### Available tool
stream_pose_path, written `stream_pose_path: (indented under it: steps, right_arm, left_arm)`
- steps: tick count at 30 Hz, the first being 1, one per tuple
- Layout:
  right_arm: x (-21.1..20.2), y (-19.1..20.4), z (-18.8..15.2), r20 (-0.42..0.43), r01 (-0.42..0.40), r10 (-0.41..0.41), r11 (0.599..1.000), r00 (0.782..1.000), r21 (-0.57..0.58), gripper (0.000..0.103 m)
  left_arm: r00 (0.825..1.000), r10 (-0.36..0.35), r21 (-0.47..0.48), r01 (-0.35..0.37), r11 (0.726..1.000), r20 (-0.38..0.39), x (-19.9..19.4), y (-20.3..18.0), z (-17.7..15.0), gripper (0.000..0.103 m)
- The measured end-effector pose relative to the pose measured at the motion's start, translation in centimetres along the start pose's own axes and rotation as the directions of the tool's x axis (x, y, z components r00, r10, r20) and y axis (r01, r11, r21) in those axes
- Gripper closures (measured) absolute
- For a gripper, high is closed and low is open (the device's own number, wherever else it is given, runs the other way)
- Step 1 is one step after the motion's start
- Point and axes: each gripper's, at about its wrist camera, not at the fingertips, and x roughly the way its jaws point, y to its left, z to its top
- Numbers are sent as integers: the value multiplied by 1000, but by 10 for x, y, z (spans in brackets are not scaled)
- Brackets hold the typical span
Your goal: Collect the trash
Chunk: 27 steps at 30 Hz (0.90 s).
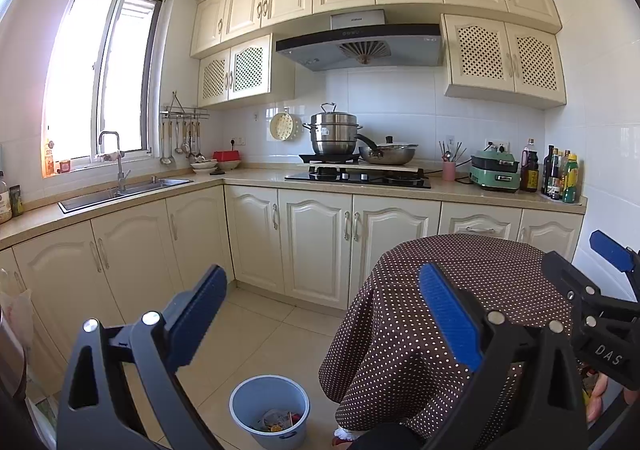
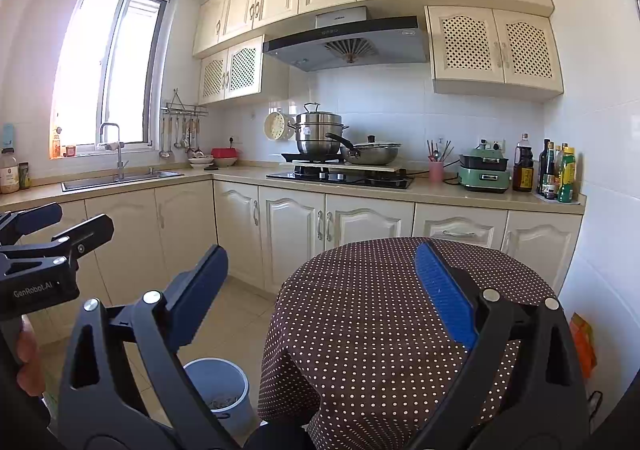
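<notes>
You held two grippers side by side above the floor, and each was spread wide with nothing between its blue pads: the left gripper [image 1: 324, 314] hung over the tiles, the right gripper [image 2: 320, 290] partly over the round table [image 2: 360, 310] with its brown polka-dot cloth. One blue-grey trash bin [image 1: 269, 408] stood on the floor just left of that table, near you, and the trash [image 1: 276, 421] lay in its bottom as a small mixed heap with red and yellow bits; I could not count the pieces. The tabletop itself showed only its cloth. Far across the room, one stove [image 1: 358, 177] carried two vessels, a stacked steel steamer pot [image 1: 334, 134] and a lidded wok [image 1: 387, 154] to its right. One sink [image 1: 124, 192] with one tap sat at the far left under the window. At the far right of the counter stood one green cooker [image 1: 494, 170], one pink utensil cup [image 1: 449, 170], and a cluster of bottles [image 1: 558, 178] too crowded to count. One hand [image 2: 30, 362] showed at the left edge of the right wrist view.
</notes>
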Motion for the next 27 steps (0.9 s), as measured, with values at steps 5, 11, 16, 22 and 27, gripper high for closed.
stream_pose_path:
  steps: [5, 11, 16, 22, 27]
  right_arm:
    - [0, 1, -1, -2, 0, 0, 1000, 1000, 1, 10]
    - [0, 1, -2, -3, 0, 0, 1000, 1000, 1, 10]
    - [0, 2, -4, -4, 0, 0, 1000, 1000, 1, 10]
    - [-1, 2, -8, -7, 1, -1, 1000, 1000, 0, 10]
    - [-1, 3, -10, -11, 2, -2, 1000, 1000, 0, 10]
  left_arm:
    - [1000, 3, -4, -3, 1000, -3, 1, 1, 0, 8]
    - [1000, 3, -4, -3, 1000, -5, 1, 1, 0, 8]
    - [1000, 4, -4, -4, 1000, -6, 1, 1, -1, 8]
    - [1000, 3, -5, -3, 1000, -9, 2, 1, -1, 8]
    - [1000, 2, -6, -2, 1000, -10, 2, 2, -1, 8]
